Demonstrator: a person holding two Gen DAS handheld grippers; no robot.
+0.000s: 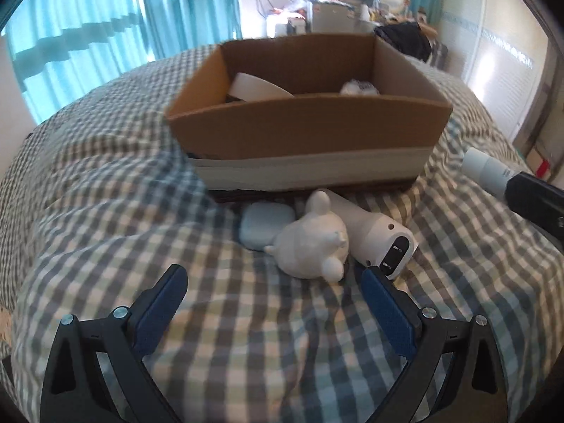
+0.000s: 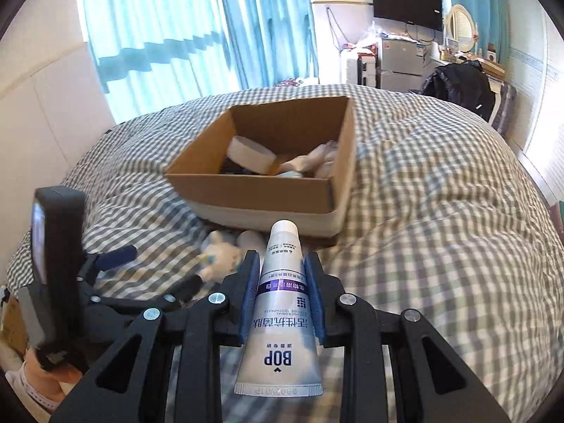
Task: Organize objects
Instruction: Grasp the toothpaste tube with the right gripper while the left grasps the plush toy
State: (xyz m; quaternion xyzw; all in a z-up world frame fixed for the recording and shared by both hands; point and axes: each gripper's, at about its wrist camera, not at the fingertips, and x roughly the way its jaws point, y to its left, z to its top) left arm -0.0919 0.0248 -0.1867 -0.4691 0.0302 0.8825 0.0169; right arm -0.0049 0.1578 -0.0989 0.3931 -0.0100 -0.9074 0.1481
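Note:
A brown cardboard box sits on the checked bed and holds a white roll and several other items. In front of it lie a white bear figure, a pale blue case and a white handheld device. My left gripper is open, just short of the bear. My right gripper is shut on a white toothpaste tube, held above the bed short of the box. The tube's cap shows at the right of the left wrist view.
The checked bedspread rises in soft folds around the box. Teal curtains hang behind the bed. A fridge, monitor and dark jacket stand beyond the far edge. My left gripper's body shows at the left of the right wrist view.

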